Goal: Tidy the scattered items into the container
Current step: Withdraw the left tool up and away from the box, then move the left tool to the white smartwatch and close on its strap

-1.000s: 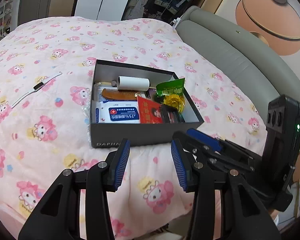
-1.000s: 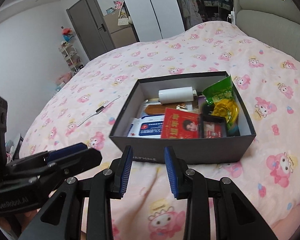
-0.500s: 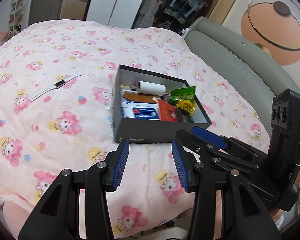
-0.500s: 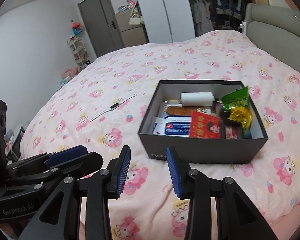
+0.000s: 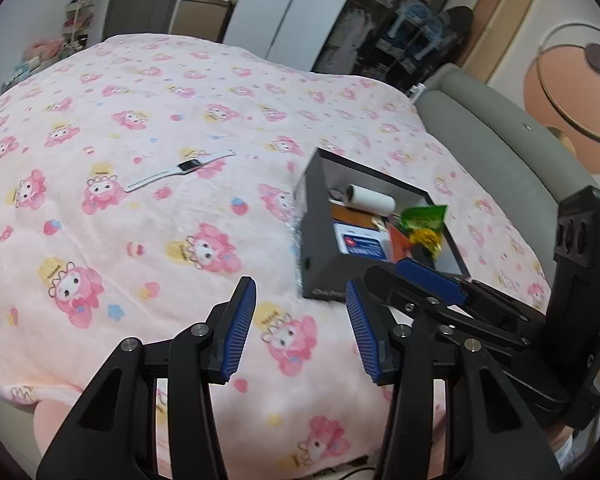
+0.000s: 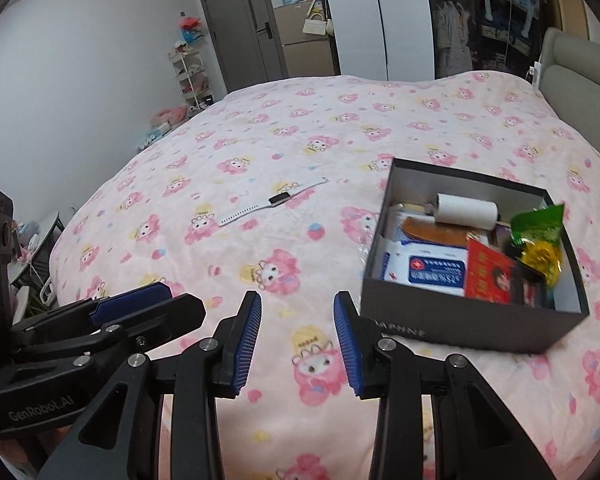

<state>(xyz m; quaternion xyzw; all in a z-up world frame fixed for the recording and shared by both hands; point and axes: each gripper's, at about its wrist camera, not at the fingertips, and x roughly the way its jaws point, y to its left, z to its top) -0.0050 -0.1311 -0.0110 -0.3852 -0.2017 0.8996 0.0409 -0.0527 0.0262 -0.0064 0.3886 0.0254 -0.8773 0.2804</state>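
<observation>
On the bed, spread with a pink cartoon-print quilt, a dark open box sat toward the right, holding a white roll, a blue-and-white wipes pack, a red packet, a green snack bag and a brown comb. A white smartwatch lay flat on the quilt, well apart from the box and to its left, its strap stretched out straight. The left gripper and the right gripper both hovered over the near edge of the bed, jaws released, blue pads apart with nothing but quilt between them. The right gripper was just beside the box's near corner.
</observation>
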